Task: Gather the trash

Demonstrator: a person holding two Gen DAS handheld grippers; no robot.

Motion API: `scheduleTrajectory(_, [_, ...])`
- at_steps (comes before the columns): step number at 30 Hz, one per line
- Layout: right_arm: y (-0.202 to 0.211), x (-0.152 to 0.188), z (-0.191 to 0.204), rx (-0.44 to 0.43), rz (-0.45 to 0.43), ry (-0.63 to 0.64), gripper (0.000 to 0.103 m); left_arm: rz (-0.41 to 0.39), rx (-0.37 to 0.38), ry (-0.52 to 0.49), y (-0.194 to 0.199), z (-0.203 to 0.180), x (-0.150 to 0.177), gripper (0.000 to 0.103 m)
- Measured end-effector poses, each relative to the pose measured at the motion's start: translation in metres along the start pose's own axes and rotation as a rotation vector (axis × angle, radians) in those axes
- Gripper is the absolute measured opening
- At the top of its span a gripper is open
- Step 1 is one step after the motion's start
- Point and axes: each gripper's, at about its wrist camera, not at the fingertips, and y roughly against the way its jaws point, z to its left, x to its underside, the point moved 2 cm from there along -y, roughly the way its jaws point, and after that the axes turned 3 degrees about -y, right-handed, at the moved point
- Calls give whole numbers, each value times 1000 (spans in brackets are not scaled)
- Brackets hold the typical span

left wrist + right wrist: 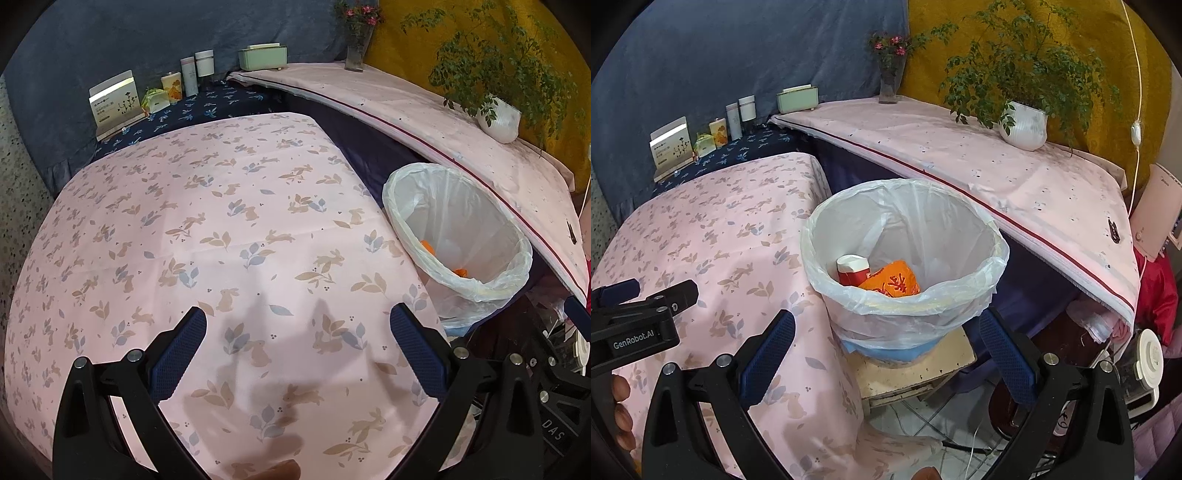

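The left gripper (297,347) hovers over the pink rabbit-print counter (207,229) with its jaws spread wide and empty. The right gripper (886,349) faces the lined trash bin (905,266), jaws likewise apart and holding nothing. Inside the bin lie an orange wrapper (892,282) and, touching it, a red-and-white box (852,271); the bin stands on a small stool (923,365) beside the counter.

soft even indoor light, faint tool shadows on tablecloth (236,221), strong fisheye bending, edges perhaps blurred
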Motion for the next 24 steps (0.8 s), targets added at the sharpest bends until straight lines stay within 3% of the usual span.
scheduleTrajectory(24, [-7, 7, -1, -5, 18, -2, 96, -9, -6, -18, -3, -7, 1, 95])
